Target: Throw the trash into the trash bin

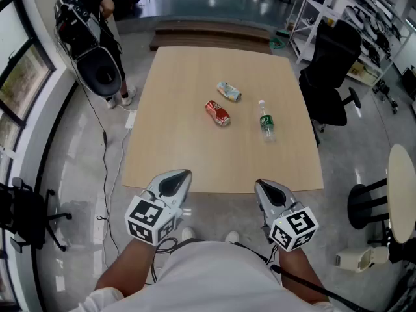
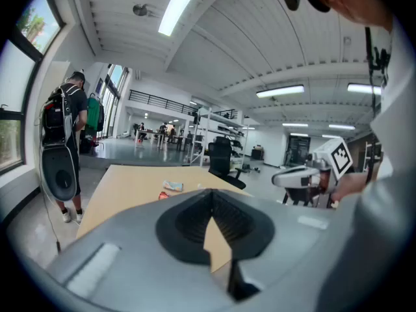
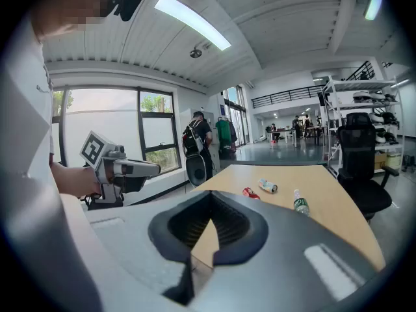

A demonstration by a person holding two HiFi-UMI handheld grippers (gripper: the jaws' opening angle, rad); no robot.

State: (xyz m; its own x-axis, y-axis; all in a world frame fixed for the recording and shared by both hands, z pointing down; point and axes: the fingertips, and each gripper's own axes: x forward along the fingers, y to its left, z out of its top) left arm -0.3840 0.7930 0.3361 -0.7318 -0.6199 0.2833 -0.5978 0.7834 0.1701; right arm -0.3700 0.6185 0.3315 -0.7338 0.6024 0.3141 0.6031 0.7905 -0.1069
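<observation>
Three pieces of trash lie near the middle of the wooden table (image 1: 182,148): a crushed red can (image 1: 218,112), a crushed pale can (image 1: 229,91) and a clear bottle with a green label (image 1: 266,120). My left gripper (image 1: 184,174) and right gripper (image 1: 260,184) hover side by side at the table's near edge, well short of the trash. Both are shut with nothing between the jaws. The right gripper view shows the red can (image 3: 249,192), pale can (image 3: 267,186) and bottle (image 3: 299,203) ahead. A black bin-like container (image 1: 101,73) stands by a person at the far left.
A black office chair (image 1: 335,70) sits at the table's right side, with shelving (image 1: 364,18) behind it. A round table (image 1: 403,194) and stool (image 1: 367,203) are at the right. A cable (image 1: 107,174) runs along the floor on the left.
</observation>
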